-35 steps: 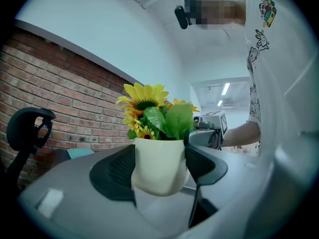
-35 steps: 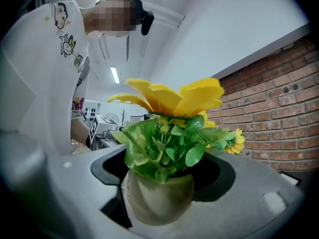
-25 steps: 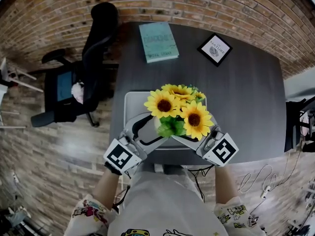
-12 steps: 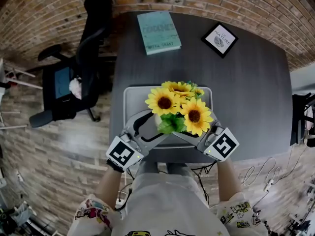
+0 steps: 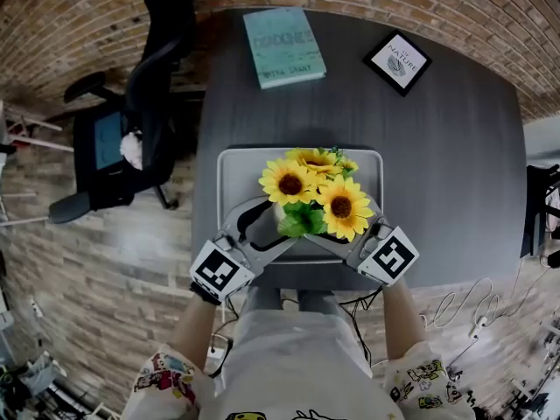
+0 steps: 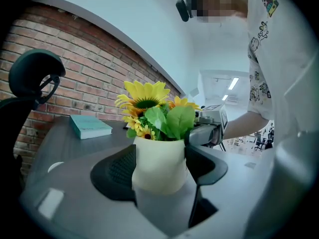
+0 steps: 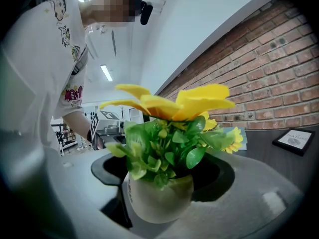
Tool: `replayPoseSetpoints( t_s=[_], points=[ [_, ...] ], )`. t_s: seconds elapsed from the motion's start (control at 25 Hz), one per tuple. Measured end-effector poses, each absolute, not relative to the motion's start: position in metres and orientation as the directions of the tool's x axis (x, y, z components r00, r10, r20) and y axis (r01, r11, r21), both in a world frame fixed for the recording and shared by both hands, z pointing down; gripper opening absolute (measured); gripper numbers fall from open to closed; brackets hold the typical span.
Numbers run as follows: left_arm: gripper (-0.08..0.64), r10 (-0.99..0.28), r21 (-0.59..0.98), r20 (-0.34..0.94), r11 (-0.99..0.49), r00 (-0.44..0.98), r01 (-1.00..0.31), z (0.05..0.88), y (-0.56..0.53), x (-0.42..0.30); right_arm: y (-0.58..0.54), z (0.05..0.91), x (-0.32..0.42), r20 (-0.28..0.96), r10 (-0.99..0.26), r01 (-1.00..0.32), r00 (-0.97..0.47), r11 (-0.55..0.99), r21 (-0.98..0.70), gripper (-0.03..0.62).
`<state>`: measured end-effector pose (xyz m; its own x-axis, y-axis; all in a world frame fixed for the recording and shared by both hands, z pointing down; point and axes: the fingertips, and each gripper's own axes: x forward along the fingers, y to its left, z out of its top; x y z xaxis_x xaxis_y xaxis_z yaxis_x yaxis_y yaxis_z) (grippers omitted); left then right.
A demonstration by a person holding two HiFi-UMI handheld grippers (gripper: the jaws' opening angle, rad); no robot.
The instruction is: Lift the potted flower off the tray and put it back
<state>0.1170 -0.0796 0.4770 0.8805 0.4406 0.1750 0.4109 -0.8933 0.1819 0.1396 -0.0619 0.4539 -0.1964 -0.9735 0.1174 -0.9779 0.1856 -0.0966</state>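
A dark grey rectangular bench (image 5: pixel 437 147) stands against a red-brown brick wall (image 5: pixel 79 33). Near its far edge lie a teal hardcover book (image 5: pixel 283 46) and a small black-framed white print (image 5: pixel 397 62) — well apart. A black office chair (image 5: pixel 131 121) sits beside the bench's left side on pale wooden flooring (image 5: pixel 96 278) — thin white cables (image 5: pixel 472 313) trail at the right.

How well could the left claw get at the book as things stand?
Probably not: the left claw is shut on the pot, as is the right claw. Otherwise the table toward the book looks open.
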Motion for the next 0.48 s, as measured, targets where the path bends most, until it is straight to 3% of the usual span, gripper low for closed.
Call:
replayPoseSetpoints(
  t_s=[0.48],
  points=[
    [0.313,0.41,0.17,0.241,-0.91,0.88,0.378,0.502,-0.086,0.119,-0.069,0.481,0.143,0.172,-0.96,-0.975,-0.22,0.21,-0.074,0.351]
  ],
)
